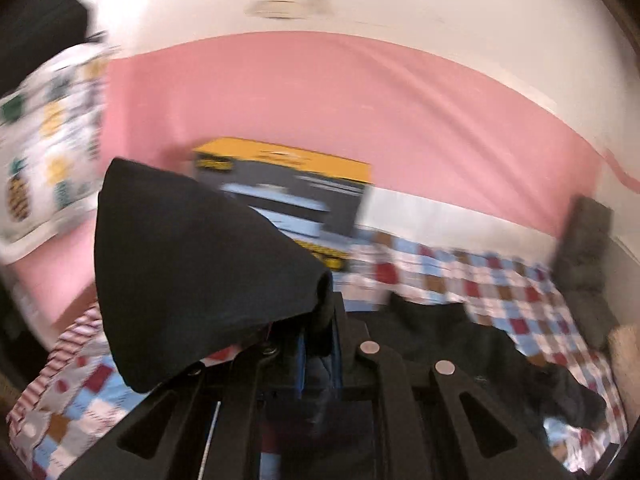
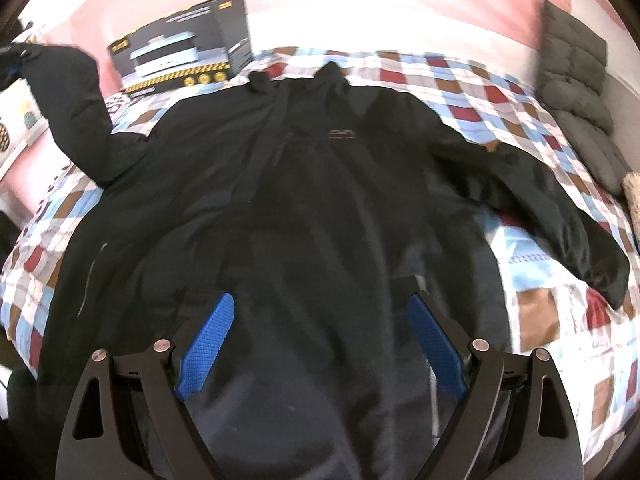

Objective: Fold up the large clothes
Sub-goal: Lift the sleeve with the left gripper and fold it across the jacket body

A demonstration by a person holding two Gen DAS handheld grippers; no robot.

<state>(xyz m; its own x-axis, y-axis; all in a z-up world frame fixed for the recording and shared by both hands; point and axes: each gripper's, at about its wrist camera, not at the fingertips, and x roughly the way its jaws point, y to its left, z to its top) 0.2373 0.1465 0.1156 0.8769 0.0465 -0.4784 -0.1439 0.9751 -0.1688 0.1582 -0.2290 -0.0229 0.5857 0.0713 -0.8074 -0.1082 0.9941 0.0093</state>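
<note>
A black jacket is lying front-up and spread out on a bed covered by a checked quilt in red, brown, light blue and white. Its collar is pointing toward the far edge of the bed and its hem is lying nearest the right wrist camera. The right gripper is hovering over the lower body of the jacket with its blue-padded fingers standing wide apart and nothing between them. One sleeve is lying stretched out flat across the quilt. The opposite sleeve is being held raised off the bed at the upper left of the right wrist view. In the left wrist view, the left gripper is clamping narrowly on that sleeve's cuff, and the black fabric is bulging up and to the left of the fingers. A black and yellow cardboard box is standing on the bed beyond the collar, against a pink sheet on the wall. A grey cushion is resting at the far right edge of the bed.
</note>
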